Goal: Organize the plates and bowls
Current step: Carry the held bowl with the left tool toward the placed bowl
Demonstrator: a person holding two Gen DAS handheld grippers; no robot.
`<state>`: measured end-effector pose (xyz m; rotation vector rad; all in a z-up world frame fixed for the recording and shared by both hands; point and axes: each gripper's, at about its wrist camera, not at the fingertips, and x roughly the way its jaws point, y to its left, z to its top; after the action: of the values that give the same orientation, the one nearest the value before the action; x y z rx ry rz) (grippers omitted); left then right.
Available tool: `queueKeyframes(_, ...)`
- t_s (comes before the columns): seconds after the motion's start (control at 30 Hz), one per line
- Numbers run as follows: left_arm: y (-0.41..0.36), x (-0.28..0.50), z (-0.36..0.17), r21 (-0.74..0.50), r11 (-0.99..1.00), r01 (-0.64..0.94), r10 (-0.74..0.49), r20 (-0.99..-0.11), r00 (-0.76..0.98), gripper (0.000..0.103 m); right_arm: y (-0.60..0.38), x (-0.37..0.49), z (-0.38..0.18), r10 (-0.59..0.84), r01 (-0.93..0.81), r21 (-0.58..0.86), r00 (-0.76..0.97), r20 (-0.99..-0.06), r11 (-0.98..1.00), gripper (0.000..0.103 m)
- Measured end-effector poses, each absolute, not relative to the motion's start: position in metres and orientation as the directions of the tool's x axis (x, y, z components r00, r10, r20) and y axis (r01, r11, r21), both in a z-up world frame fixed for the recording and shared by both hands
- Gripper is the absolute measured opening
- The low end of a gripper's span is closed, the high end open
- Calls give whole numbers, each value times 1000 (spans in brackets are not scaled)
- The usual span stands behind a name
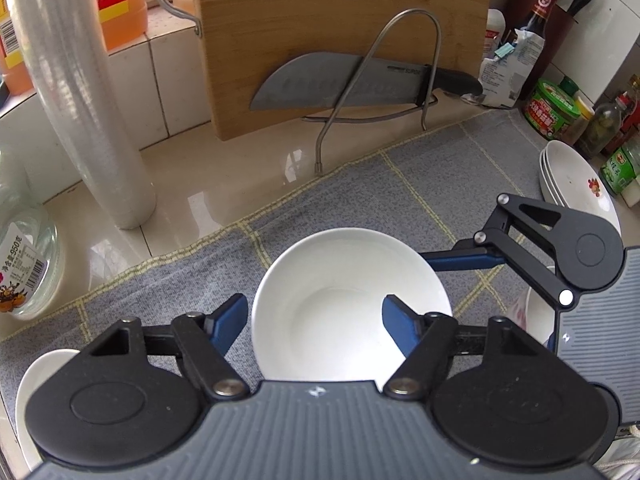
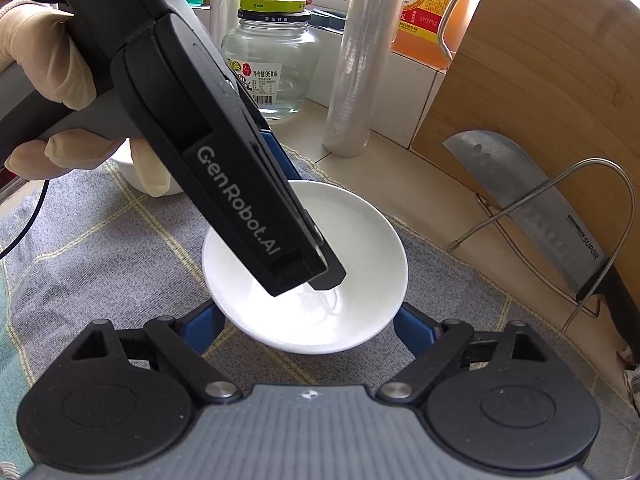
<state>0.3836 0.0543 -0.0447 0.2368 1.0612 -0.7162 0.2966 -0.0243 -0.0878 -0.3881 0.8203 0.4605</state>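
At the far left a clear glass jar [image 1: 28,264] stands on the pale surface [image 1: 224,196], with a tall roll of cling film [image 1: 80,100] just beside it. A gloved hand [image 2: 48,92] holds the left gripper [image 1: 316,320], whose jaws stand apart. One blue finger is just outside the left rim of the round white ceramic bowl [image 1: 340,280] and the other is over its inside. The bowl sits upright on a grey checked cloth [image 1: 360,184] in the middle of the surface.

Behind it a wooden cutting board [image 1: 340,20] and a grey kitchen knife [image 1: 340,80] lean in a wire rack [image 1: 436,60]. The right gripper [image 2: 308,328] has its jaws on either side of the bowl's near wall, right at it. I cannot tell whether they press. At the far right lies a stack of white plates [image 1: 576,184].
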Motion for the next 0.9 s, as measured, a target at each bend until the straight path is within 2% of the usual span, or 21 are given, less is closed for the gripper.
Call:
queueKeyframes(0.17, 53, 384, -44, -165, 745, 647, -430, -860, 275, 67, -24, 297, -88, 239, -526, -142, 589, -772, 838, 93)
queueKeyframes(0.9, 48, 380, -41, -154, 730, 666, -426, -864, 268, 66, -25, 292, -84, 218, -511, -155, 595, -774, 845, 91)
